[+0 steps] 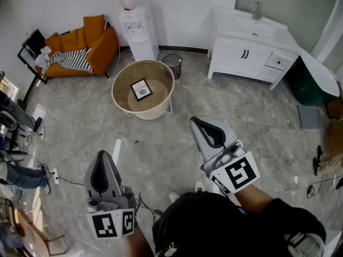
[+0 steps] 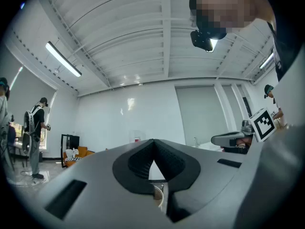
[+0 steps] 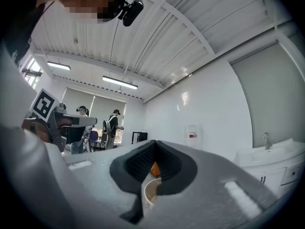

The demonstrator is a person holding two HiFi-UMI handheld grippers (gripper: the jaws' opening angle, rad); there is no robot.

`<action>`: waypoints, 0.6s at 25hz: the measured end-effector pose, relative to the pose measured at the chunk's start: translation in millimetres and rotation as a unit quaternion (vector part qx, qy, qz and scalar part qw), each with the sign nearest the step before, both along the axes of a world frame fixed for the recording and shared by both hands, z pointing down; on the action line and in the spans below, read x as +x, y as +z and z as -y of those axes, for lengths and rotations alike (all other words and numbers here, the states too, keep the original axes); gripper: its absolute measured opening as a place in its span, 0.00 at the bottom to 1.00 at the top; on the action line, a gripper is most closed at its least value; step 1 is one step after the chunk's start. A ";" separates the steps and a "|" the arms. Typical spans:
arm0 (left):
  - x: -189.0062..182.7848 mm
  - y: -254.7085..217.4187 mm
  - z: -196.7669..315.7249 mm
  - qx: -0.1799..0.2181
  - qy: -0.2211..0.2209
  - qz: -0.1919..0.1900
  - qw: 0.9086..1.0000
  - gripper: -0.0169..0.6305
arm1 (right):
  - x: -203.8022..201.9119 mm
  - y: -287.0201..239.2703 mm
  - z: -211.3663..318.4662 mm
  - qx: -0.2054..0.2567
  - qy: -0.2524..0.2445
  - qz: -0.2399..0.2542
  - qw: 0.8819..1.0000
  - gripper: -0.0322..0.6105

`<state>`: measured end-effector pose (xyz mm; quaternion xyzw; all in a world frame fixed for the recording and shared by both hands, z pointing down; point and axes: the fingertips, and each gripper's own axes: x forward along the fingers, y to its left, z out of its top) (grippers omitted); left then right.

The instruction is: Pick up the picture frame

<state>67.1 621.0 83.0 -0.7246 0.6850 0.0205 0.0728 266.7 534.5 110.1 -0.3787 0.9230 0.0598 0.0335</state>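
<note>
A small black picture frame (image 1: 141, 89) with a white print lies flat inside a round beige tub (image 1: 124, 98) on the floor ahead. My left gripper (image 1: 100, 157) is held low at the left, shut and empty, well short of the tub. At the right, my right gripper (image 1: 199, 123) is also shut with nothing in it, a little nearer the tub. In the left gripper view the jaws (image 2: 153, 142) meet at their tips; a sliver of the tub's rim (image 2: 160, 194) shows below them. The right gripper view has its shut jaws (image 3: 153, 144) over the tub's rim (image 3: 144, 191).
A white water dispenser (image 1: 137, 30) and a small mesh bin (image 1: 172, 65) stand behind the tub. An orange sofa (image 1: 80, 47) is at the back left, a white sink cabinet (image 1: 247, 50) at the back right. Cables and people's legs (image 1: 16, 170) line the left edge.
</note>
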 end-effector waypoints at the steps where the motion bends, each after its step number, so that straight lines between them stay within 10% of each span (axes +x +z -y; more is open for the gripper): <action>1: 1.5 -0.2 0.0 0.000 0.000 0.000 1.000 0.04 | 1.9 -0.9 0.2 0.002 0.001 0.002 1.000 0.04; 15: 31.4 8.6 0.3 -0.005 0.013 0.017 1.000 0.04 | 19.3 -15.6 -8.8 0.036 -0.018 0.050 0.998 0.04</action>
